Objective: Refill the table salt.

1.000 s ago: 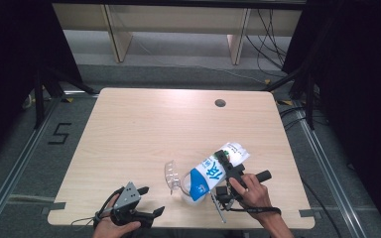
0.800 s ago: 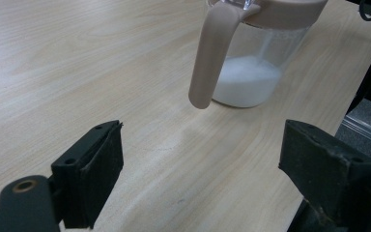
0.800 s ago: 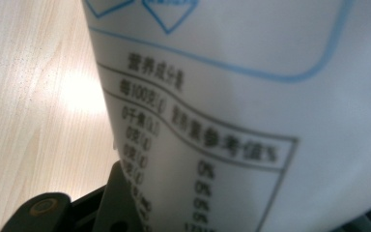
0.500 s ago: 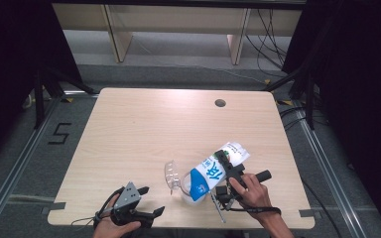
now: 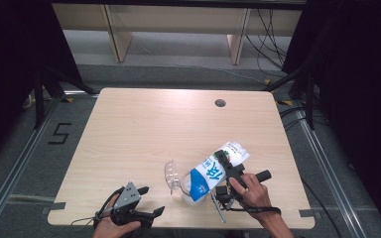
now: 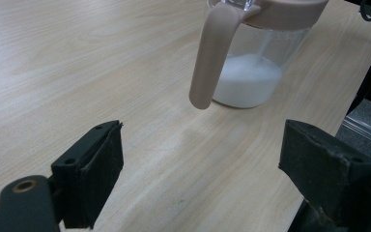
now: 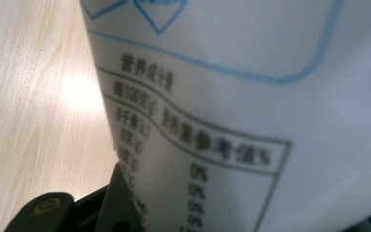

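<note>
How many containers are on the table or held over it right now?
2. A clear jug with a beige handle stands near the table's front edge, white powder inside. A blue-and-white bag is tipped over it, clamped in the right gripper. None appears hidden.

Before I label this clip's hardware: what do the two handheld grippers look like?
Both are black. The left gripper carries a grey three-cornered plate on top and trails a black cable; its jaws end in blocky dark pads on a bracket with a brass-coloured rivet. The right gripper has a black stub handle. Both forearms are bare.
</note>
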Demonstrator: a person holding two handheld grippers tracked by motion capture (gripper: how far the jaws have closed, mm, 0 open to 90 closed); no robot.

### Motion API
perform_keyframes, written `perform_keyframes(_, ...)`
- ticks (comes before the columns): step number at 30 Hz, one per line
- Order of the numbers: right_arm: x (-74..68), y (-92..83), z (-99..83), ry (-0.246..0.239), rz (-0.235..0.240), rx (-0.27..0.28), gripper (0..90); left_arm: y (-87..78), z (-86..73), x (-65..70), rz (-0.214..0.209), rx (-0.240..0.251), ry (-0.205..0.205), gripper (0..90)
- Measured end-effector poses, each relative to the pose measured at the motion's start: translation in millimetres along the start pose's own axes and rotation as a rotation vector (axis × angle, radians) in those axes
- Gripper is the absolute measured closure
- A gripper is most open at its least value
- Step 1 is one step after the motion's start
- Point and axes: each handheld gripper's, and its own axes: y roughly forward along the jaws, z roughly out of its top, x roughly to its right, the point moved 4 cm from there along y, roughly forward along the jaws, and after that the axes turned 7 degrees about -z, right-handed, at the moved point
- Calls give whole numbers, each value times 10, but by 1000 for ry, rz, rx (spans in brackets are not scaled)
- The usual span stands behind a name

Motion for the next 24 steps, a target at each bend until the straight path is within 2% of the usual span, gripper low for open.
perform_keyframes(1, 1, -4, -2, -3, 12, -6, 618, 0, 0, -1, 0, 0, 0, 151)
perform_keyframes(5, 0, -1, 2, -2, 0, 1, 620, 1, 0, 0, 0, -1, 2, 151)
perform_keyframes(6, -27, -12, -4, 27, 9, -15, 621, 0, 1, 1, 0, 0, 0, 151)
perform_keyframes(8, -34, -16, -8, 36, 11, -22, 623, 0, 0, -1, 0, 0, 1, 150)
perform_keyframes(11, -32, -17, -10, 36, 11, -23, 624, 1, 0, 1, 0, 0, 1, 151)
perform_keyframes(13, 9, -4, -5, 3, -7, 0, 626, 0, 0, -1, 0, -1, 3, 151)
perform_keyframes(15, 10, -6, -5, 3, -7, -1, 628, -1, 0, -1, 0, -1, 3, 151)
perform_keyframes(16, -19, -16, -11, 34, 3, -19, 628, -1, 0, 0, 1, -2, 2, 151)
perform_keyframes(19, -24, -20, -10, 31, 5, -24, 630, -1, -1, 2, 2, -2, 1, 151)
perform_keyframes(21, -12, -11, -8, 11, -1, -10, 632, -1, 0, 2, 2, -1, 2, 151)
perform_keyframes(24, -22, -13, -11, 17, 5, -17, 635, -4, 0, 2, 3, -1, 2, 151)
